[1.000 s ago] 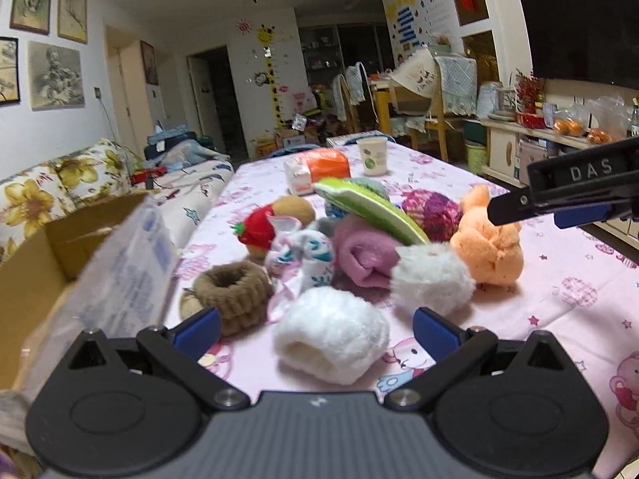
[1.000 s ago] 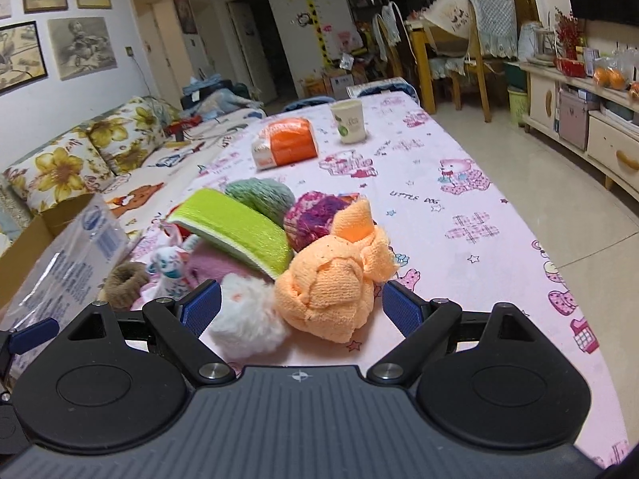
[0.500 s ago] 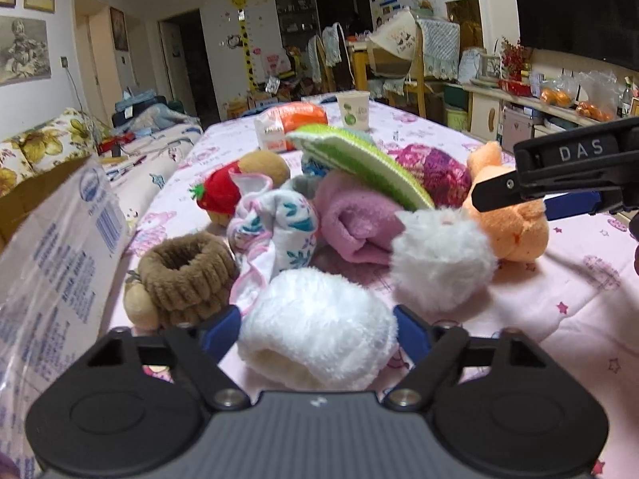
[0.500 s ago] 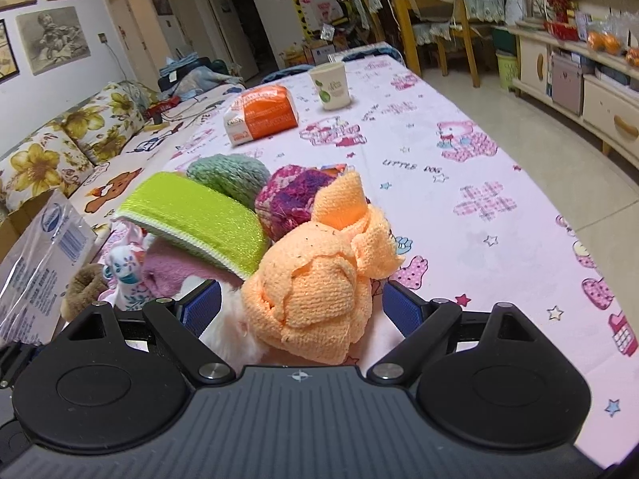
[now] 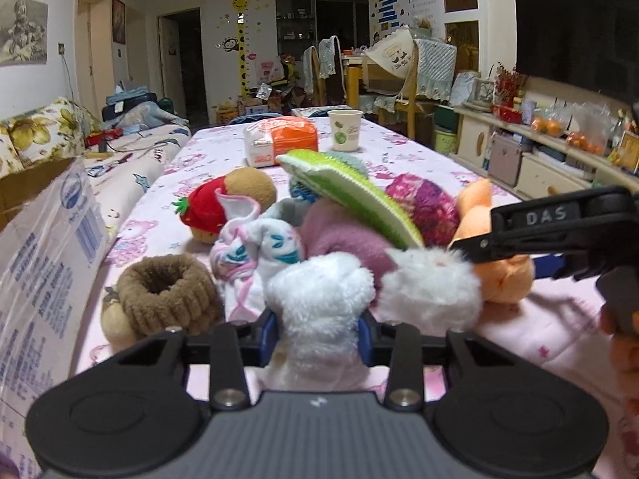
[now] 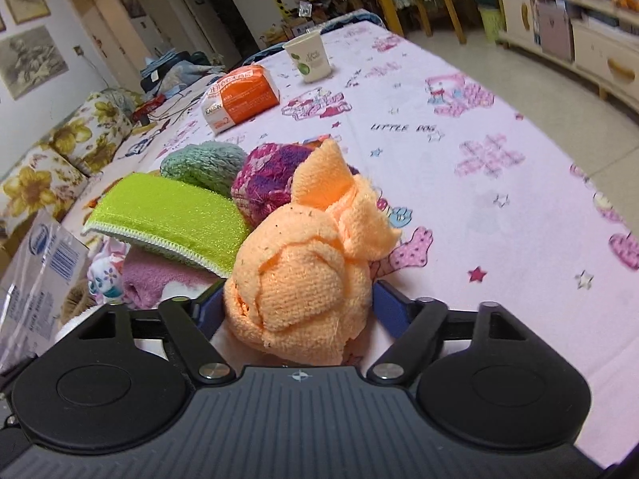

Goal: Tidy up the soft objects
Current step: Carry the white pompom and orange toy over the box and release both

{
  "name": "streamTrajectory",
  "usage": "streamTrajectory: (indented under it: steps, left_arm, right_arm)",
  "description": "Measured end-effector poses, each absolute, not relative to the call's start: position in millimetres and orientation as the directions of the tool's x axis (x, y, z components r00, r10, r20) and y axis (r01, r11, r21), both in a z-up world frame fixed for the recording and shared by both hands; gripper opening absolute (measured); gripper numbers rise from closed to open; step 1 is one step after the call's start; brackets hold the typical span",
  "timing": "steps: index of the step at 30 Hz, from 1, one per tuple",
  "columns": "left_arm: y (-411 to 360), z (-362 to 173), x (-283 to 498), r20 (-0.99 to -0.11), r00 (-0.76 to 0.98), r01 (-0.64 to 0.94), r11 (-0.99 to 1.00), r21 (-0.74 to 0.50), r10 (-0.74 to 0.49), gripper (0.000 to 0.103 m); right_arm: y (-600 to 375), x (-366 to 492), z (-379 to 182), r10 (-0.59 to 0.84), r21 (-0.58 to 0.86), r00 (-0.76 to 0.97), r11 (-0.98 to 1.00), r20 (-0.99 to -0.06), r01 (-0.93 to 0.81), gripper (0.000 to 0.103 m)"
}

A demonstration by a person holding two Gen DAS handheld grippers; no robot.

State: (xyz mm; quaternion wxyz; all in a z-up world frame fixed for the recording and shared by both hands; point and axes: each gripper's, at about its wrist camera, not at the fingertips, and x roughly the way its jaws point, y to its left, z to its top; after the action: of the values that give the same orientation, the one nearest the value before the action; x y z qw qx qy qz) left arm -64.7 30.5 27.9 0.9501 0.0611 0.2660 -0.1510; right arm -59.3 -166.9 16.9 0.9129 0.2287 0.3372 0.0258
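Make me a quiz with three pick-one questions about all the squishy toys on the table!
1. Where is the paper cup?
A. At the table's far end, beside the orange packet
B. Inside the cardboard box
C. On top of the green sponge

2. What colour is the fluffy piece between the left gripper's jaws?
A. White
B. Red
C. Blue

3. What lies between the right gripper's jaws?
A. The orange towel bundle
B. The paper cup
C. Nothing

Answers: 1 A, the cup stands far back next to the packet. 2 A, the fluff squeezed by the closing jaws is white. 3 A, the bundle fills the gap as those jaws close.
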Motion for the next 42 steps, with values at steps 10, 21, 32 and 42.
streamTrajectory:
  steps: [10,21,32,42]
  left_arm:
    - [43.7,44.9,-72.0,-0.459,0.829,0.345,0.938,-0.031,-0.32,0.033]
    - [70.4,66.1,-80.4,-0.35,0.891,0.286,0.957,-0.058,-0.287,0.033]
    - [105.9,81.3,-90.0,-0.258,0.947,0.165,0.979,-0.116,-0.19,0.033]
    - [148.6,91.7,-95.6,-0.197,0.98,-0.019,0.985,-0.171,-0.015,0.033]
  right_arm:
    - [-164.2,-70.8,28.1,0.129,0.395,0.8,0.907,-0.586,0.143,0.088]
    - [-157.3,-86.9,56.2,0.111,0.376,0.866,0.922,-0.487,0.093,0.088]
    - [-112.9,-97.2,88.1,0.198,0.287,0.899,0.954,-0.391,-0.086,0.088]
    - [-66.1,-81.6,113.5,0.367,0.246,0.862,0.924,-0.35,-0.293,0.088]
